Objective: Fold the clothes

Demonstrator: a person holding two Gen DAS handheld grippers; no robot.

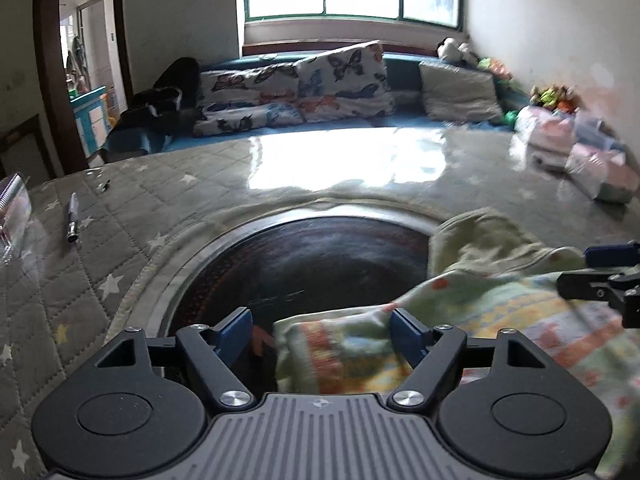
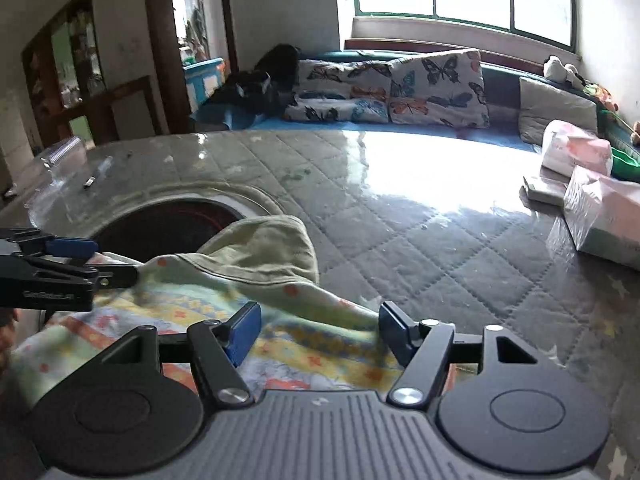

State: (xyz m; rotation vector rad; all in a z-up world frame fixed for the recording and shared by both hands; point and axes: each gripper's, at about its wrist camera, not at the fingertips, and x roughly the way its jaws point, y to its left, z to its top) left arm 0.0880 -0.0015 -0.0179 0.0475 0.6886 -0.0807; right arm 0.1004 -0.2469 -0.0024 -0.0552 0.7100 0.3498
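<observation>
Left gripper (image 1: 322, 330) and right gripper (image 2: 318, 330), jaws wide, straddling patterned garment (image 2: 280, 344).

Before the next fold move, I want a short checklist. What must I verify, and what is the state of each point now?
1. Left gripper open: ok, its jaws stand wide apart with the patterned garment between them.
2. Right gripper open: ok, jaws wide, cloth lies beneath and between them.
3. Cloth actually gripped: not ok, neither gripper is shut on it.
4. Garment lying flat: not ok, its green part is bunched and raised.
5. Garment fully on the quilted cover: not ok, part lies over the dark round opening.
6. Free space for folding: ok near the middle; the pen and the plastic packages lie apart from the cloth.
</observation>
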